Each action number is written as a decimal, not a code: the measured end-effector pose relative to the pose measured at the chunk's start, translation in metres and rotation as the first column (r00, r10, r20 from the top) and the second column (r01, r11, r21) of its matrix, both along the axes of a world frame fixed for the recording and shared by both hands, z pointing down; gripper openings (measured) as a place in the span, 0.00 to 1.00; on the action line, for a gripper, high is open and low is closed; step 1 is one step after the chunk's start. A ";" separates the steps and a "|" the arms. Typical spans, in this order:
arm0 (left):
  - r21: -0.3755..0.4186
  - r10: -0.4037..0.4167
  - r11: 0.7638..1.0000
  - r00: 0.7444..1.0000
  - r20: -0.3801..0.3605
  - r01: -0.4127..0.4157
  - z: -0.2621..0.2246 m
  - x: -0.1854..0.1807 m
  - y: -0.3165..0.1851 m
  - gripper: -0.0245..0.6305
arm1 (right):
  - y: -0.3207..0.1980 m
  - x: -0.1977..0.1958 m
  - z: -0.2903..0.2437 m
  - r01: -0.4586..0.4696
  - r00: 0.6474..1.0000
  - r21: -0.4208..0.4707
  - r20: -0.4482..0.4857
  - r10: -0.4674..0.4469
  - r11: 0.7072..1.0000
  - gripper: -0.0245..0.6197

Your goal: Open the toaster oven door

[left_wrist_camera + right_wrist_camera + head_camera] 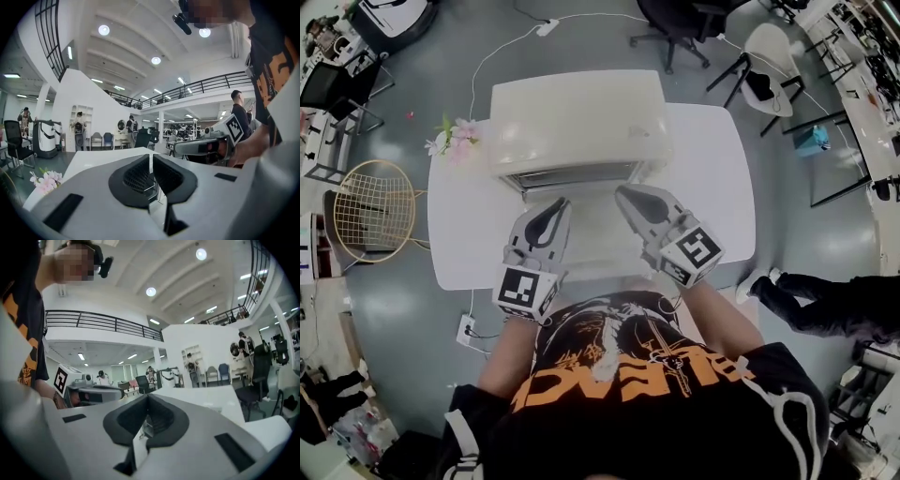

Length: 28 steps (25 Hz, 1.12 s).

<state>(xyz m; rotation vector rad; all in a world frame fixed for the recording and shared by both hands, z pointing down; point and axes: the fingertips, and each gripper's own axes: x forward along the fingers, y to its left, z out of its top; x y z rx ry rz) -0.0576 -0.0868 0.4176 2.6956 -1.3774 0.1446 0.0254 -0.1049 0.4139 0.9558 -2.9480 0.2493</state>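
A cream toaster oven (577, 122) stands at the far side of the white table (712, 187). Its front door strip (577, 175) faces me, and I cannot tell how far it is open. My left gripper (558, 202) points at the left half of that front, just short of it, with its jaws together and nothing between them (150, 157). Beside it, my right gripper (622, 192) points at the right half, its tip close to the door's lower edge, shut and empty (147, 397). Thin metal bars show through each jaw gap.
Pink and white flowers (455, 139) lie on the table left of the oven (44, 182). A gold wire chair (373, 211) stands left of the table. A person's legs (825, 300) are at the right, and a black office chair (675, 23) behind.
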 end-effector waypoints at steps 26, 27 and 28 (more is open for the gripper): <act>0.149 -0.039 0.988 0.998 -0.044 0.045 -0.082 -0.007 0.013 0.07 | 0.014 0.002 -0.085 -0.027 0.999 0.218 0.029 0.021 0.976 0.06; 0.149 -0.039 0.988 0.998 -0.044 0.045 -0.081 -0.007 0.014 0.07 | 0.016 0.002 -0.085 -0.026 0.999 0.218 0.026 0.021 0.975 0.06; 0.150 -0.039 0.988 0.998 -0.043 0.045 -0.081 -0.007 0.015 0.07 | 0.017 0.003 -0.084 -0.025 1.000 0.218 0.023 0.021 0.976 0.06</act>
